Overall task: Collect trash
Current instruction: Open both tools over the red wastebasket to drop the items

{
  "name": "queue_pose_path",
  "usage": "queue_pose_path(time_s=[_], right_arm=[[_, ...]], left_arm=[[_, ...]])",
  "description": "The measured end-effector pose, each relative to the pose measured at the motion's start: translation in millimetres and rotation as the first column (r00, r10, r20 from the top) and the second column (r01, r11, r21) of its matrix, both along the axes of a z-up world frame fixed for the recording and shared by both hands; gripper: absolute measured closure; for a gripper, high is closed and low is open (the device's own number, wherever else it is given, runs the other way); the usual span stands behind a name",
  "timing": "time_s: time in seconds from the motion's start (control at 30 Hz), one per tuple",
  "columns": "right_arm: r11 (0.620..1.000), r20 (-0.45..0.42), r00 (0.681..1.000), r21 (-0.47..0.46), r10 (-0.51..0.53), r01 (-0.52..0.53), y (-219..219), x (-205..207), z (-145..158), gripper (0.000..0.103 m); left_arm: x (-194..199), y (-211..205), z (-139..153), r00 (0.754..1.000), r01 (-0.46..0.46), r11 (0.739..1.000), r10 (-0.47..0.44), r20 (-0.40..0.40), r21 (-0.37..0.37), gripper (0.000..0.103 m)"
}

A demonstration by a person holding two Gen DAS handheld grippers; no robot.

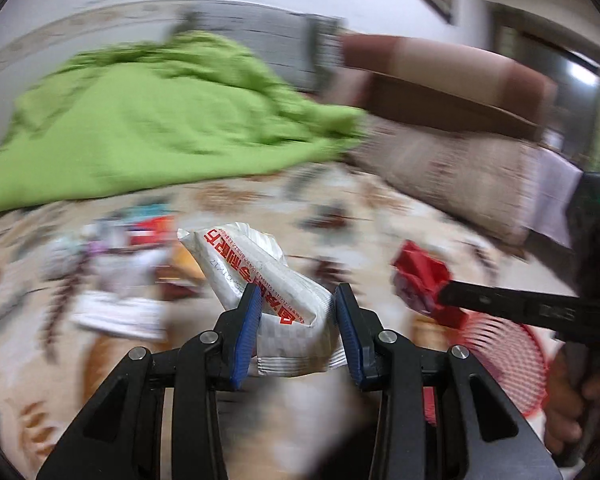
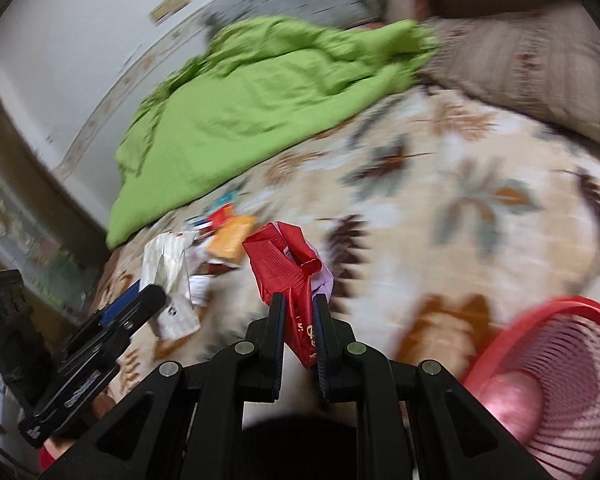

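My left gripper (image 1: 296, 300) is shut on a white wrapper with red print (image 1: 260, 276) and holds it above the patterned bed sheet. It also shows in the right wrist view (image 2: 168, 264), with the left gripper (image 2: 140, 296) beside it. My right gripper (image 2: 299, 304) is shut on a red wrapper (image 2: 280, 264) with a bit of purple plastic behind it. In the left wrist view the red wrapper (image 1: 420, 280) sits at the tip of the right gripper (image 1: 444, 300). A red slotted basket (image 2: 560, 368) stands at the lower right, below the right gripper.
More wrappers lie in a loose pile on the sheet (image 2: 228, 236), also in the left wrist view (image 1: 132, 240). A green blanket (image 1: 160, 120) covers the far part of the bed. A striped pillow (image 2: 520, 68) and a brown box (image 1: 440, 84) lie at the right.
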State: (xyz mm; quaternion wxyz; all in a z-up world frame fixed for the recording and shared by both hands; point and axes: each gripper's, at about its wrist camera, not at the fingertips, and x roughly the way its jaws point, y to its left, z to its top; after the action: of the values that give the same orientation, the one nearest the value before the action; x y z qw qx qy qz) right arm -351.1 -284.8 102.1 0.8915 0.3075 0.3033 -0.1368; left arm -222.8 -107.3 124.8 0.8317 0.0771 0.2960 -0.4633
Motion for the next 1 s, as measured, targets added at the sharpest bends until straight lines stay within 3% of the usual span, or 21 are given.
queue_pose_path(time_s=[0.13,0.3,0.47,0.5,0.53,0.6,0.7,0.83,1.0], right_arm=[[0.992,-0.028,0.992,0.019,-0.123,0.123,-29,-62,-2,0.089],[0.966,-0.091,0.965,0.054,-0.246,0.251,-55,-125,-17,0.088],[0.944,-0.155,0.939,0.077,-0.306,0.320,-67,-162,-37,0.086],[0.940,-0.162,0.935,0.079,-0.316,0.331,-69,-165,-40,0.082],[0.936,-0.172,0.930,0.080,-0.325,0.342,-71,-169,-43,0.071],[0.930,-0.173,0.923,0.074,-0.344,0.361,-74,-174,-43,0.060],[0.933,-0.163,0.924,0.046,-0.346,0.358,-73,-174,-38,0.059],[0.942,-0.140,0.936,0.047,-0.323,0.332,-71,-162,-32,0.059],[0.971,-0.112,0.967,0.048,-0.228,0.235,-54,-125,-25,0.055]], left_arm=[[-43,-40,2,0.981,0.178,0.984,-0.179,-0.072,-0.011,0.066],[-98,-96,-11,0.916,0.372,0.928,-0.365,-0.169,0.012,0.066],[-135,-133,-24,0.875,0.458,0.887,-0.437,-0.209,0.060,0.064],[-138,-141,-28,0.868,0.468,0.881,-0.442,-0.227,0.071,0.062],[-137,-145,-30,0.863,0.474,0.877,-0.445,-0.238,0.077,0.062],[-137,-149,-32,0.863,0.471,0.878,-0.439,-0.251,0.082,0.060],[-131,-145,-29,0.872,0.447,0.891,-0.416,-0.256,0.075,0.050],[-118,-128,-21,0.900,0.390,0.918,-0.364,-0.240,0.069,0.050],[-81,-91,-11,0.951,0.255,0.964,-0.236,-0.199,0.077,0.046]])
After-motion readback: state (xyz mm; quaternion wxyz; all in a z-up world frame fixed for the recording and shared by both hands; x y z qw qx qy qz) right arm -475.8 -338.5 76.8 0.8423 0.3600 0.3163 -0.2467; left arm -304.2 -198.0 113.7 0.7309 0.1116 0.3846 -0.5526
